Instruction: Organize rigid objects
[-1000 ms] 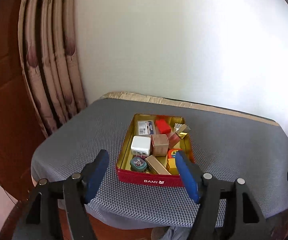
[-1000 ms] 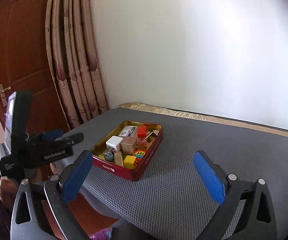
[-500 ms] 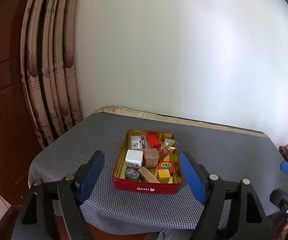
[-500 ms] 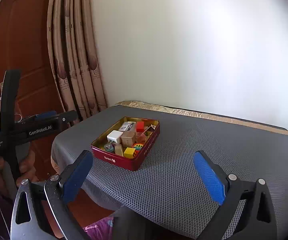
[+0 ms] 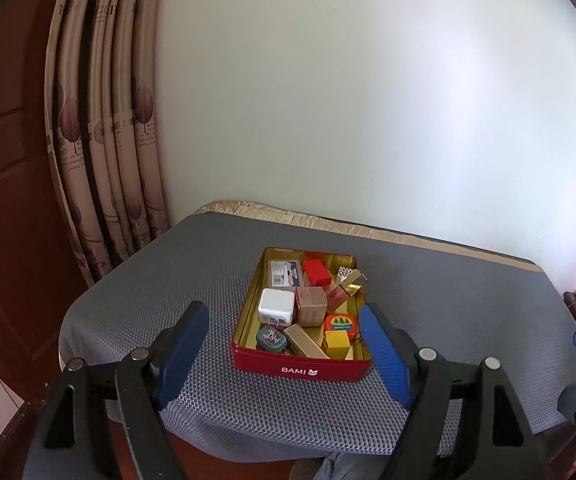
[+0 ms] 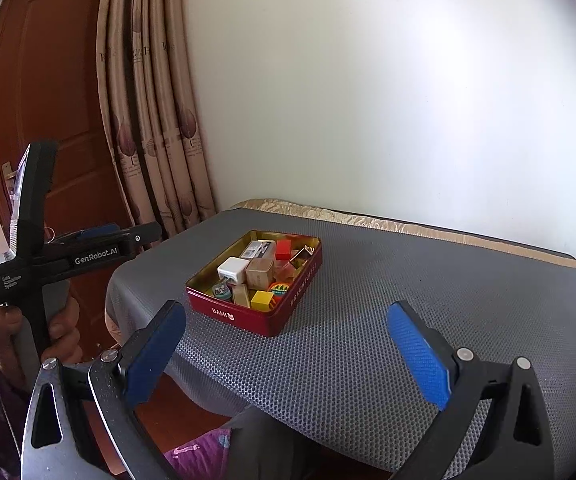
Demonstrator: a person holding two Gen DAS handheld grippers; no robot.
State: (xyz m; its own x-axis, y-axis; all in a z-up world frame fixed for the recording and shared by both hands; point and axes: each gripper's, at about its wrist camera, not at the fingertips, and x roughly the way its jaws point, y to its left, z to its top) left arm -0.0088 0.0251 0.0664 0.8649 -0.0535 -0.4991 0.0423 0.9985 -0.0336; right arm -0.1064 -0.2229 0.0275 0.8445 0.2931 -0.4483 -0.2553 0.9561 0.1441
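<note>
Left tongs [image 5: 283, 344] held wide apart, blue pads gripping nothing, hovering short of the table's near edge with the red tin [image 5: 302, 367] framed between the fingers but well beyond the tips. Right tongs [image 6: 288, 354] likewise spread wide and empty, poised over the near edge of the table [image 6: 428, 280], the tin lying at about eleven o'clock from them. Tin marked BAMI on its front wall, lidless, gold inside, resting on the grey mesh cover at the left half of the table, apart from every edge. Crowded inside, in the left wrist view: white charger [image 5: 275, 304] at nine o'clock from the tin's centre, brown cardboard cube [image 5: 310, 306] touching it on the right, red block [image 5: 316, 272] at twelve o'clock, a small printed card box [image 5: 285, 273] at eleven o'clock, yellow cube [image 5: 337, 340] at five o'clock, round orange badge with trees [image 5: 340, 322] just behind it, teal oval trinket [image 5: 270, 338] at seven o'clock, long tan bar [image 5: 303, 340] slanting between trinket and yellow cube, gold and patterned pieces [image 5: 348, 280] leaning against the right wall at two o'clock. Seen from the right wrist view at nine o'clock: a hand [image 6: 61, 328] clasping the left tool's grey handle. Curtain [image 5: 103, 140] hanging behind the table at ten o'clock.
</note>
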